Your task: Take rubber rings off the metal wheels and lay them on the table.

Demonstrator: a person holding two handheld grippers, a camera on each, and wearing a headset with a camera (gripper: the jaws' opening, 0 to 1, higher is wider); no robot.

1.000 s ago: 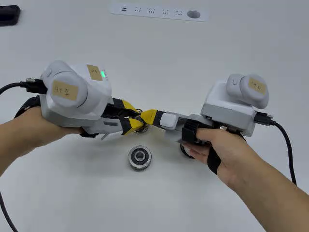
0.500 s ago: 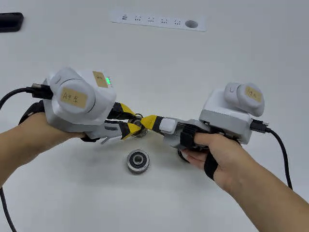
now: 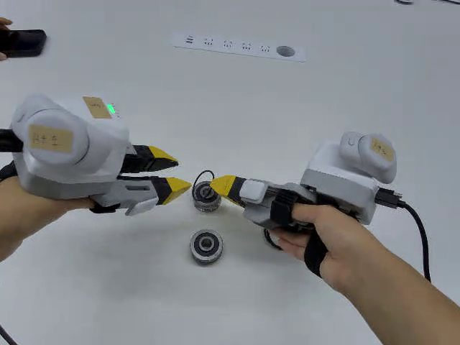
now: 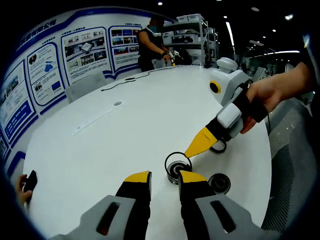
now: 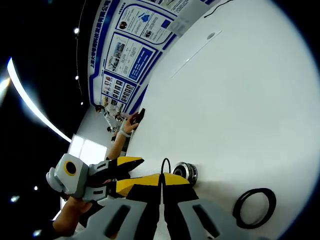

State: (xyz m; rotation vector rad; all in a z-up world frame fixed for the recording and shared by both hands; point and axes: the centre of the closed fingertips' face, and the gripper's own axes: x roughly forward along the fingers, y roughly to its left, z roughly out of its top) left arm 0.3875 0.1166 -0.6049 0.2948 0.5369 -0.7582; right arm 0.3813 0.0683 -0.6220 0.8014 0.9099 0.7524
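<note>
A metal wheel (image 3: pixel 207 199) rests on the white table between the two grippers, and its thin black rubber ring (image 3: pixel 204 175) stands up from it in a loop, partly off. My right gripper (image 3: pixel 215 182) is shut, its yellow tips pinching that ring (image 5: pixel 164 164) beside the wheel (image 5: pixel 185 171). To the left of the wheel my left gripper (image 3: pixel 175 171) is open, with nothing between its jaws; the wheel (image 4: pixel 177 170) lies just past its tips (image 4: pixel 165 177). A second wheel (image 3: pixel 206 246), with its ring on, lies nearer me. A loose ring (image 5: pixel 256 204) lies under my right hand.
A white power strip (image 3: pixel 237 45) lies at the far side of the table. A hand holds a black phone (image 3: pixel 23 42) at the far left. The right gripper's cable (image 3: pixel 420 230) trails off to the right. A person (image 4: pixel 151 42) stands beyond the table.
My left gripper has let go of the wheel, opened and drawn back to the left. The wheel now sits on the table, with its ring pulled up into a loop by the right gripper.
</note>
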